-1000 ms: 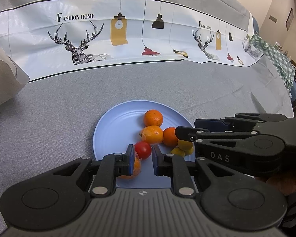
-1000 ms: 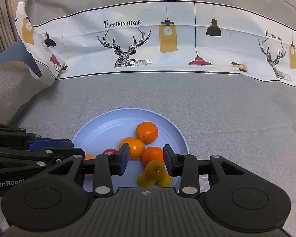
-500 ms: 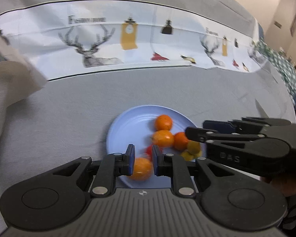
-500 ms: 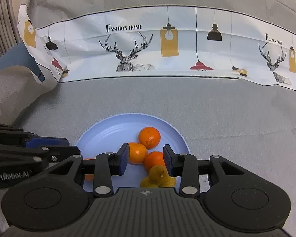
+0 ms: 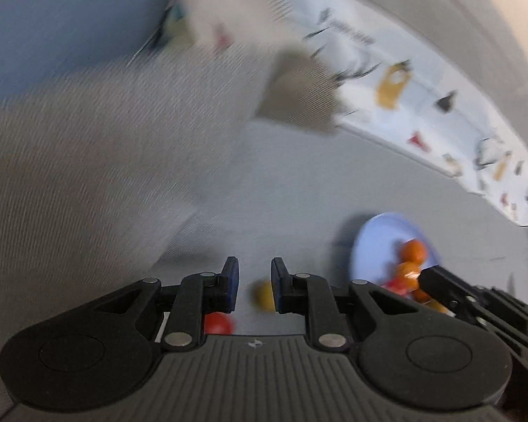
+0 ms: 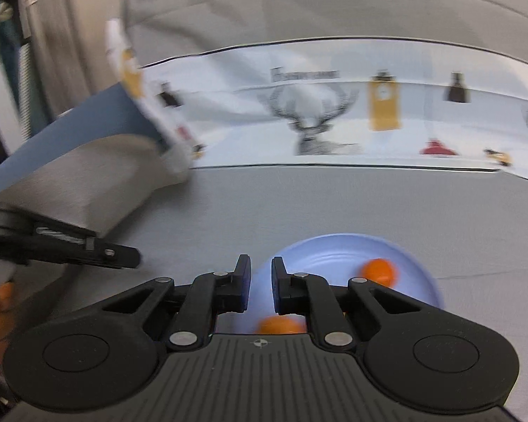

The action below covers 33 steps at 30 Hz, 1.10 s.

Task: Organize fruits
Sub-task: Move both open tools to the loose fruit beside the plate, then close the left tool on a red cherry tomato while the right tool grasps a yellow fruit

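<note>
Both views are blurred by motion. In the left wrist view the blue plate (image 5: 369, 246) lies at the right with several oranges (image 5: 412, 249) on it. My left gripper (image 5: 254, 281) is open and empty over the grey cloth left of the plate. A yellow-orange fruit (image 5: 262, 295) and a red tomato (image 5: 217, 323) lie on the cloth below it. My right gripper (image 6: 260, 283) is open and empty over the near left rim of the plate (image 6: 320, 249); an orange (image 6: 378, 270) sits beyond and another orange (image 6: 278, 325) lies under the jaws.
A white printed cloth band (image 6: 334, 105) runs along the back. A beige cushion (image 6: 88, 183) and a blue surface (image 6: 70, 126) stand at the left. The left gripper's body (image 6: 63, 242) reaches in from the left in the right wrist view.
My left gripper has swung sharply left, off the plate to the cloth. My right gripper has shifted left toward the plate's left rim and narrowed its jaws.
</note>
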Motion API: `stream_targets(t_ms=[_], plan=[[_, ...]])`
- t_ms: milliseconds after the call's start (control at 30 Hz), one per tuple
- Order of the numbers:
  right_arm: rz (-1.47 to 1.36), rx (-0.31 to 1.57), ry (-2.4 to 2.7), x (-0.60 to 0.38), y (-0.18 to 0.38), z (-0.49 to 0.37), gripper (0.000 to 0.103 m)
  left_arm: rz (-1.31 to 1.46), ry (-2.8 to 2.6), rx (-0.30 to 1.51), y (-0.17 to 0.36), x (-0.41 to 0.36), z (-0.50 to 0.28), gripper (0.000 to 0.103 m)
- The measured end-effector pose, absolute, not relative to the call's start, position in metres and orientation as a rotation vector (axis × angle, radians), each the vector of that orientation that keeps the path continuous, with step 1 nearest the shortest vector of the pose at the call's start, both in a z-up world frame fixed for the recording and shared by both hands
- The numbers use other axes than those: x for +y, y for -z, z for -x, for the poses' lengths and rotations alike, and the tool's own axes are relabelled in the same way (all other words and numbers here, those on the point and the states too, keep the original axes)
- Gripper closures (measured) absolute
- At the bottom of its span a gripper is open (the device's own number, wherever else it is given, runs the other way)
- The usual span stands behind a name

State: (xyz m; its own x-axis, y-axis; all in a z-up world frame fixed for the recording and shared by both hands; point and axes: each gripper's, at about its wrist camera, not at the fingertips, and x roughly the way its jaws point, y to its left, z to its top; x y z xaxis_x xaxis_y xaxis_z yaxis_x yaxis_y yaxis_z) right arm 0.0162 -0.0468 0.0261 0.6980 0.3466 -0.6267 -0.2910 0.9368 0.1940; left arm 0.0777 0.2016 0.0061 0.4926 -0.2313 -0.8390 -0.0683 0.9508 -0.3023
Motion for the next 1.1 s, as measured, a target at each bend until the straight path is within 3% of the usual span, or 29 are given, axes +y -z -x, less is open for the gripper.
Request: stream_targets(t_ms=[267, 500, 700, 767, 1100], plan=[[-0.032, 0.809, -0.467, 0.014, -0.009, -0.029, 0.087, 0.305, 0.077, 1.148, 0.003, 0.214, -0.080, 0.077], [0.046, 0.866, -0.471, 0.051, 0.019, -0.044, 0.064, 0.255, 0.079, 1.170, 0.006, 0.214, -0.073, 0.073], [0.099, 0.911, -0.455, 0.066, 0.036, -0.056, 0.065, 0.253, 0.071, 1.179, 0.010, 0.213, -0.075, 0.071], [0.102, 0.915, -0.456, 0.066, 0.037, -0.056, 0.077, 0.248, 0.073, 1.179, 0.010, 0.213, -0.074, 0.071], [0.197, 0.878, -0.472, 0.050, 0.021, -0.033, 0.077, 0.218, 0.082, 1.203, 0.015, 0.205, -0.076, 0.068]])
